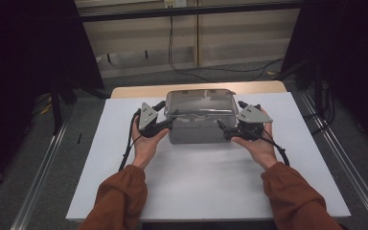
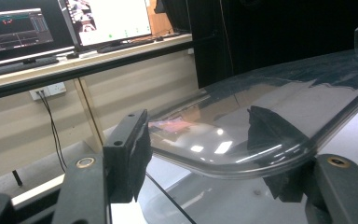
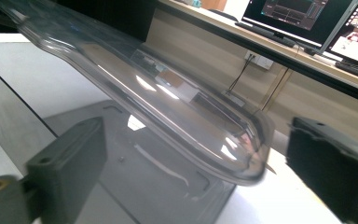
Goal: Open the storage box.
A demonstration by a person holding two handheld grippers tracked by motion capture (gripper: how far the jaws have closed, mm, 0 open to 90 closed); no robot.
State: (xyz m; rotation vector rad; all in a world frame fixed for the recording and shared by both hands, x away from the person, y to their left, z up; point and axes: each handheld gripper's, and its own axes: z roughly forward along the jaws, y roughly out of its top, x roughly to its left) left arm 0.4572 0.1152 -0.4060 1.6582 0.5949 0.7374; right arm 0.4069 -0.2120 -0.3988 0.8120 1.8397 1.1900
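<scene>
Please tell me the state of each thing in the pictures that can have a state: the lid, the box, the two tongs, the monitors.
Clear lid: lifted off the box rim, tilted, held at both ends.
Grey box: open, upright on the white table.
Left tongs: jaws around the lid's edge; whether they pinch it, cannot tell.
Right tongs: jaws wide apart, lid edge between them.
Monitors: switched on.
</scene>
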